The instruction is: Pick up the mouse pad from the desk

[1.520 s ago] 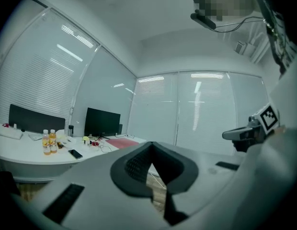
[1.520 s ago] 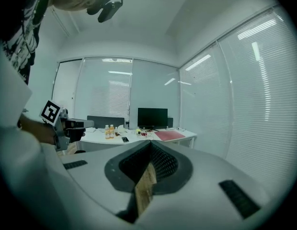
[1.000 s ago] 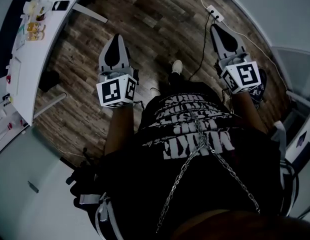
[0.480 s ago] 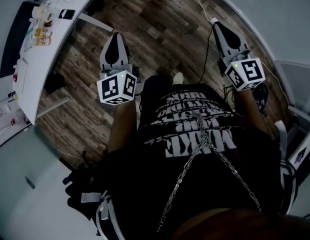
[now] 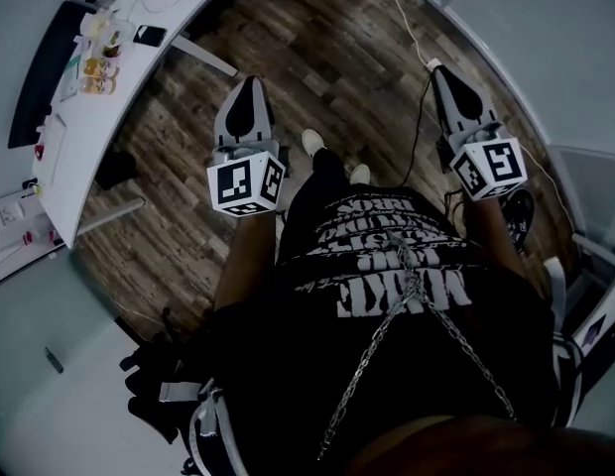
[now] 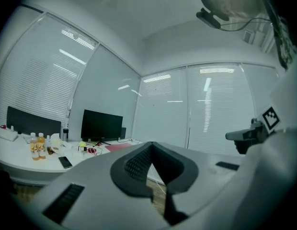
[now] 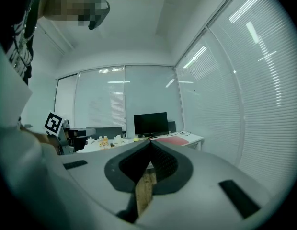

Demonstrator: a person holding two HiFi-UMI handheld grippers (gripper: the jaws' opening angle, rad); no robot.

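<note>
The mouse pad is a flat reddish sheet (image 6: pixel 120 147) on the far end of the white desk (image 6: pixel 24 169), in front of a black monitor (image 6: pixel 101 125); it also shows in the right gripper view as the pad (image 7: pixel 173 141). Both grippers hang in the air over the wooden floor, well short of the desk. My left gripper (image 5: pixel 250 83) is shut and empty, its tips meeting at the gripper (image 6: pixel 151 143). My right gripper (image 5: pixel 444 71) is also shut with nothing in it, as seen at the gripper (image 7: pixel 149 143). I cannot make out the pad in the head view.
On the desk (image 5: pixel 99 117) lie a phone (image 5: pixel 149 36), orange bottles (image 5: pixel 99 67) and cables. A second monitor (image 5: pixel 45 72) stands along its far side. A white cable (image 5: pixel 407 28) runs over the floor between the grippers. Glass walls with blinds surround the room.
Both grippers have moved forward and a little up, staying shut. The person's feet have stepped ahead, and more of the desk's end has come into view at the upper left.
</note>
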